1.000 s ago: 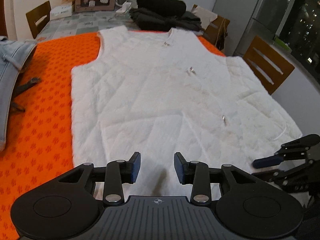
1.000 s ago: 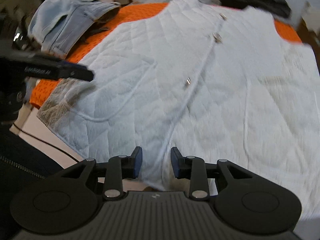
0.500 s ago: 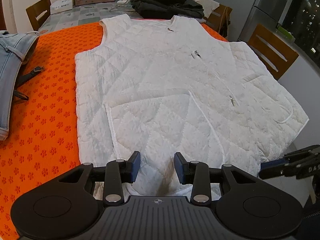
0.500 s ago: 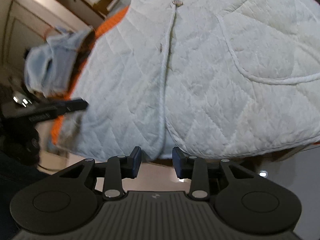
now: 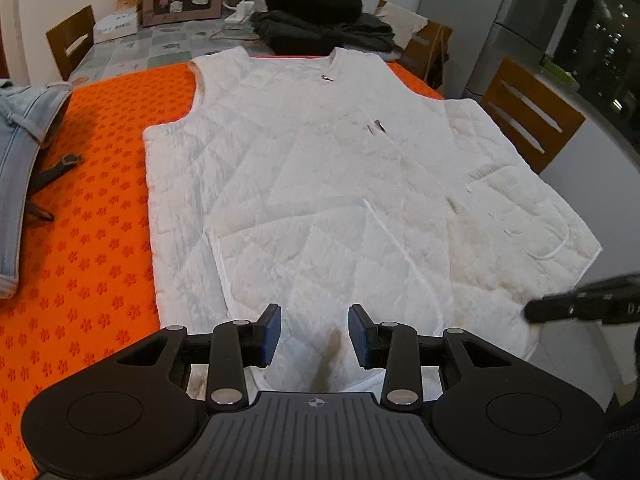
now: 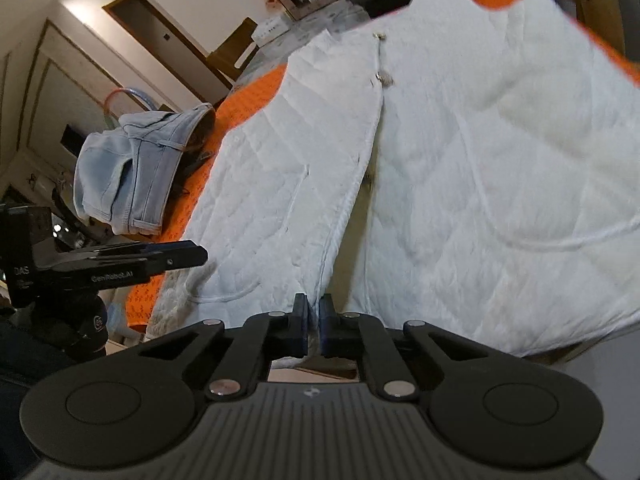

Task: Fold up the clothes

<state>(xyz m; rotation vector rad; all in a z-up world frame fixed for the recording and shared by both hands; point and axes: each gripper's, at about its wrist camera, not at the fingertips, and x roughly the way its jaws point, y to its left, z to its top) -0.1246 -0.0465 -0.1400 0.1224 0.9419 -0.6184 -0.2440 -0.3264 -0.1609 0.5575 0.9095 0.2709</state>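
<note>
White vest [image 5: 320, 184] flat on bench: my right gripper [image 6: 313, 322] fingers just closed on its hem for folding, left gripper [image 5: 314, 334] fingers apart, waiting.

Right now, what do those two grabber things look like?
Both are matte black plastic. The left gripper has two hinged arms with silver rivets, dark blue pads on the fingertips, round discs at each side and a ribbed grey plate with a small crosshair mark. The right gripper matches it. From the side, white lettering shows on the left one's body.
</note>
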